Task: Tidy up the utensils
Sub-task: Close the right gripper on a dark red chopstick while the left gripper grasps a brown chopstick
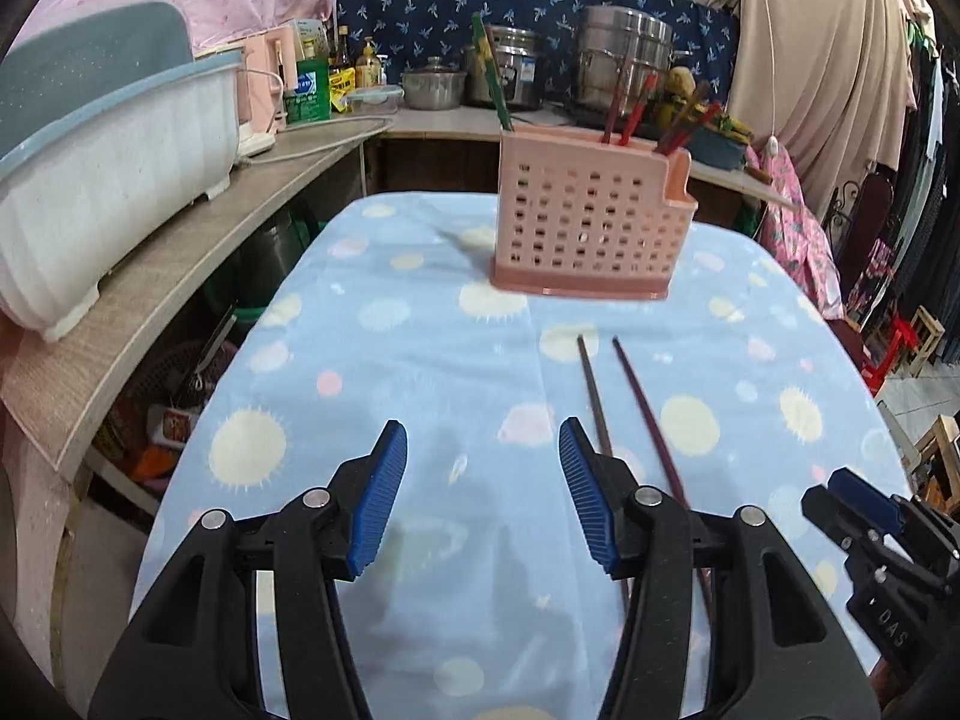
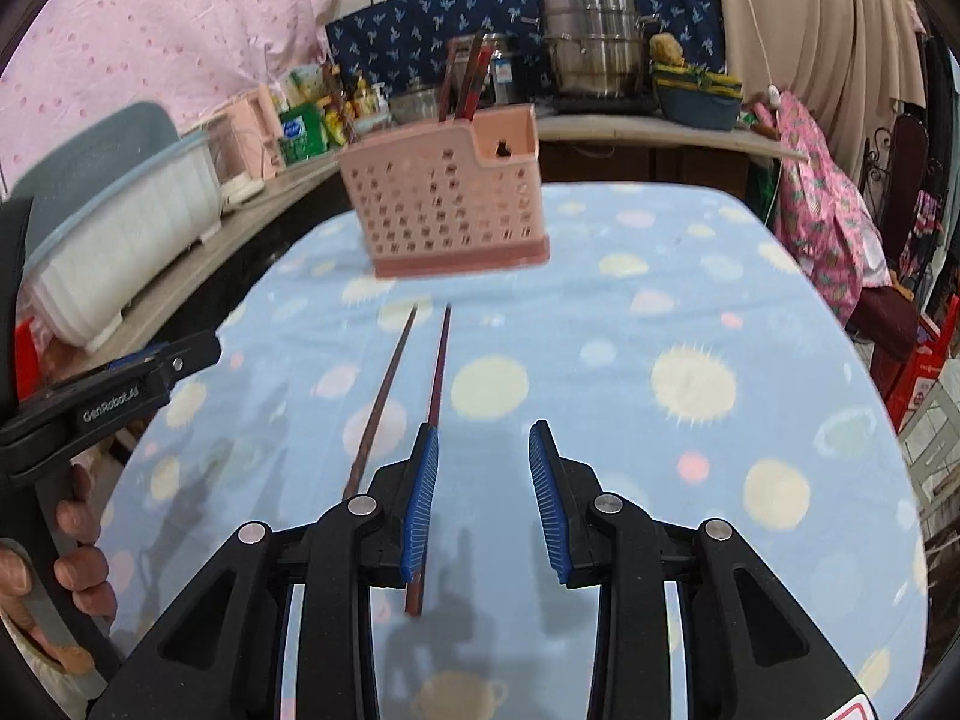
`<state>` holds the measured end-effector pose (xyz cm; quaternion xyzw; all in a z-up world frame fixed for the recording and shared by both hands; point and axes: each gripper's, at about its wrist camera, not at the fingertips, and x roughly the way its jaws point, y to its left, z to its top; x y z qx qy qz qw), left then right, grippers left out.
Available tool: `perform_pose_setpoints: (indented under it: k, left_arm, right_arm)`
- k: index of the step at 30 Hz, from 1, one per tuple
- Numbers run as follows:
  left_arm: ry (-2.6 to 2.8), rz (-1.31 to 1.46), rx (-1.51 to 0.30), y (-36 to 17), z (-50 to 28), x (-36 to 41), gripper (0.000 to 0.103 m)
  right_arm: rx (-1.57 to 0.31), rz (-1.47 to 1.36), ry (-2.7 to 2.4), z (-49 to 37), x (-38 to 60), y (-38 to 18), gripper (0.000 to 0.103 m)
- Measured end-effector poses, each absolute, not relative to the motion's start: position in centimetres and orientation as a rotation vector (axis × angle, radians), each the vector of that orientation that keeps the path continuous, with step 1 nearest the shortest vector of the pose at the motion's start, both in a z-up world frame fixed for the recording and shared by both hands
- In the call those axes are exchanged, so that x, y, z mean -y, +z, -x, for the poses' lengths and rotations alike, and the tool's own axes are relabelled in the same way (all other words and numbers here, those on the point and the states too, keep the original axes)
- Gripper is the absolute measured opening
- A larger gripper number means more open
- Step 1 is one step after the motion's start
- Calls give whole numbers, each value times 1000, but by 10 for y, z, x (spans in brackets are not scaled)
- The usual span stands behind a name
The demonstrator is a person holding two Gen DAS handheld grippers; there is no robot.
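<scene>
Both grippers, left (image 1: 483, 495) and right (image 2: 483, 498), gape empty; straddle one chopstick (image 2: 435, 384) near the table's (image 2: 690, 276) near edge, then close squarely.

chopsticks lying on the desk (image 1: 591, 387): two
pink utensil holder (image 1: 585, 219): one
chopsticks standing in the holder: several, exact number unclear
grippers (image 1: 483, 495): two
</scene>
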<state>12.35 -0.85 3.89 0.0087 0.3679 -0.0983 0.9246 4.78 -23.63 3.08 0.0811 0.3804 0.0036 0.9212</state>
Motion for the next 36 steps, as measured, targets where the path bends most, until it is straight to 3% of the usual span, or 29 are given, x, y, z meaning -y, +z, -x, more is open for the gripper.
perform_pose_setpoints:
  k: [19, 27, 29, 36]
  left_arm:
    - [-222, -36, -887, -13, -95, 13, 58]
    - [-231, -31, -898, -16, -92, 14, 62]
    - [-236, -32, -899, -17, -91, 16, 64]
    - [-281, -37, -913, -20, -85, 29, 70]
  right_arm:
    - [-906, -150, 40, -37, 201, -24, 31]
    - [-909, -111, 22, -37, 196, -27, 17]
    - [-909, -108, 10, -37, 196, -27, 9]
    - [-902, -147, -22, -31, 212, -28, 7]
